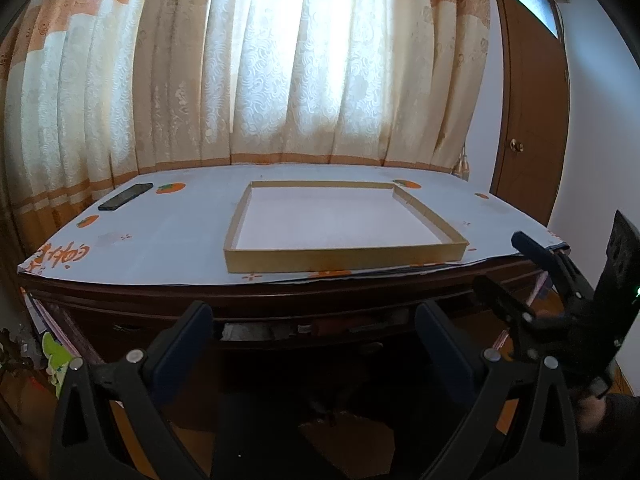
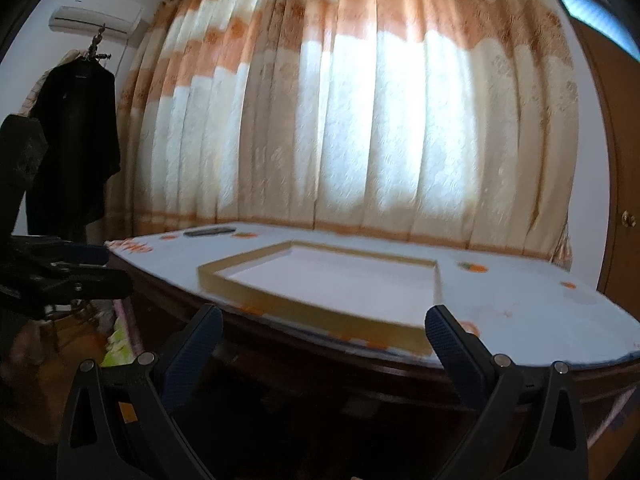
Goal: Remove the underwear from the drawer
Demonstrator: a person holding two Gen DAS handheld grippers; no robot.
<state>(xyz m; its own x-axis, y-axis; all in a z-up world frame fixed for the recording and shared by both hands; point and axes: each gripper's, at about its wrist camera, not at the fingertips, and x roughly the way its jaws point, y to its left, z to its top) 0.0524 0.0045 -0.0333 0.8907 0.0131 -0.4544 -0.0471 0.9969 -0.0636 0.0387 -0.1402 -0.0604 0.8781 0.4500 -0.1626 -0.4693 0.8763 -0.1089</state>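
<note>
A dark wooden desk [image 1: 120, 304] has a drawer [image 1: 288, 330] under its top, showing as a narrow gap. Pale and reddish things lie in the gap; no underwear can be made out. My left gripper [image 1: 316, 328] is open, level with that gap and a little short of it, with nothing between its fingers. My right gripper [image 1: 508, 272] hovers open by the desk's right front corner, a hand behind it. In the right wrist view the right gripper [image 2: 324, 320] is open and empty before the desk edge, and the left gripper [image 2: 100, 268] shows at the left.
A shallow cardboard tray [image 1: 348, 256] [image 2: 304, 304] lies on the printed tablecloth [image 1: 168, 236]. A dark phone [image 1: 126, 196] [image 2: 208, 232] rests at the back left. Curtains hang behind, a door [image 1: 532, 120] stands right, and a black garment [image 2: 76, 140] hangs left.
</note>
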